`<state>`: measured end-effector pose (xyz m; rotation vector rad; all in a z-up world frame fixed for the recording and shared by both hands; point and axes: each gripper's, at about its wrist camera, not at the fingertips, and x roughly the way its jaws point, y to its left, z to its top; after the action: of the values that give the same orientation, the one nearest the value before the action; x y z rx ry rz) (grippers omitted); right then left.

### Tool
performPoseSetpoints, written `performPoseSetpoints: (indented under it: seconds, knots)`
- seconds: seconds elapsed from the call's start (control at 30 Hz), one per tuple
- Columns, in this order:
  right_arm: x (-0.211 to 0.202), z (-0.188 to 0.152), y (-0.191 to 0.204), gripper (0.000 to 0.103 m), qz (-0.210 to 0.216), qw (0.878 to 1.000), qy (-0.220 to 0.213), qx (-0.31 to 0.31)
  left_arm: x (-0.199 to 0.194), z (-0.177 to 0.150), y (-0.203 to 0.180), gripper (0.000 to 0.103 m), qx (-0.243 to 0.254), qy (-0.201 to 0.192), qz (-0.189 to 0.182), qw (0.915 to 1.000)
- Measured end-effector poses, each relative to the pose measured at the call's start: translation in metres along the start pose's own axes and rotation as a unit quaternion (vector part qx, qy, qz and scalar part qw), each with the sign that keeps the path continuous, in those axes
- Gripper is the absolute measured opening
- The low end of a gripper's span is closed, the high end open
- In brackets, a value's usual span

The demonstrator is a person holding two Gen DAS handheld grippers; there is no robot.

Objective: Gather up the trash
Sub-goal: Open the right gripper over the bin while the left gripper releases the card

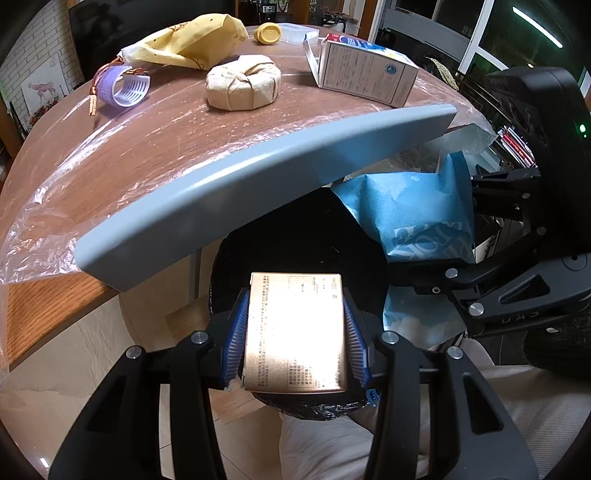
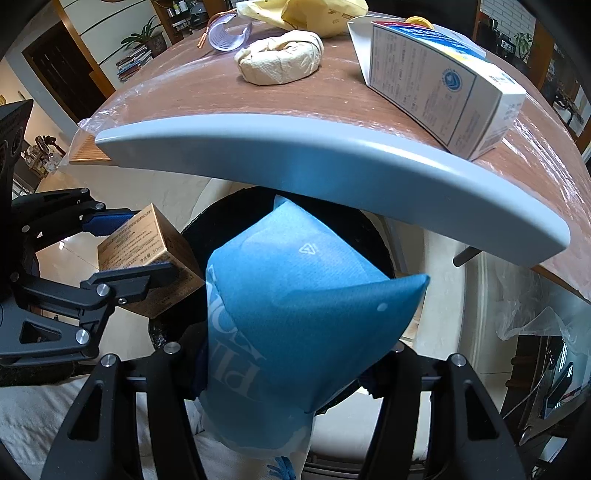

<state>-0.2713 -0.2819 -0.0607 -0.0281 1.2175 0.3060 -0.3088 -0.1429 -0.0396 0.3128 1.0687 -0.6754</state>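
My left gripper (image 1: pixel 295 332) is shut on a small gold box (image 1: pixel 295 336), holding it over the black-lined trash bin (image 1: pixel 295 236) below the table edge. The box and left gripper also show in the right wrist view (image 2: pixel 147 258). My right gripper (image 2: pixel 284 365) is shut on a blue plastic package (image 2: pixel 295 314), held over the same bin (image 2: pixel 373 236); the package also shows in the left wrist view (image 1: pixel 417 214). On the table lie a white and blue carton (image 1: pixel 365 72), a paper-wrapped round bundle (image 1: pixel 242 83) and a yellow bag (image 1: pixel 192 40).
The table's grey edge (image 1: pixel 258 177) overhangs the bin. A clear plastic sheet (image 1: pixel 48 206) covers the wooden tabletop. A purple hair roller (image 1: pixel 122 86) and a yellow lid (image 1: pixel 267 33) lie further back. Tiled floor (image 1: pixel 66 354) lies to the left.
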Motion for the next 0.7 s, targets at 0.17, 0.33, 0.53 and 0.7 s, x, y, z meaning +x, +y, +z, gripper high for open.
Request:
performPoseSetpoints:
  seconds: [0.17,0.33,0.53,0.7]
  knots:
    - [0.004,-0.001,0.002,0.059,-0.005,1.0,0.002,-0.008,0.005,0.0,-0.004,0.048,0.003,0.005,0.003,1.0]
    - [0.008,-0.001,0.003,0.059,-0.009,1.0,0.006,-0.009,0.012,0.003,-0.008,0.048,0.004,0.01,0.007,0.9999]
    - [0.014,0.001,0.005,0.059,-0.011,1.0,0.011,-0.009,0.018,0.005,-0.011,0.048,0.008,0.015,0.011,0.9998]
    - [0.017,0.002,0.005,0.059,-0.017,1.0,0.011,-0.013,0.021,0.006,-0.011,0.048,0.01,0.017,0.013,0.9997]
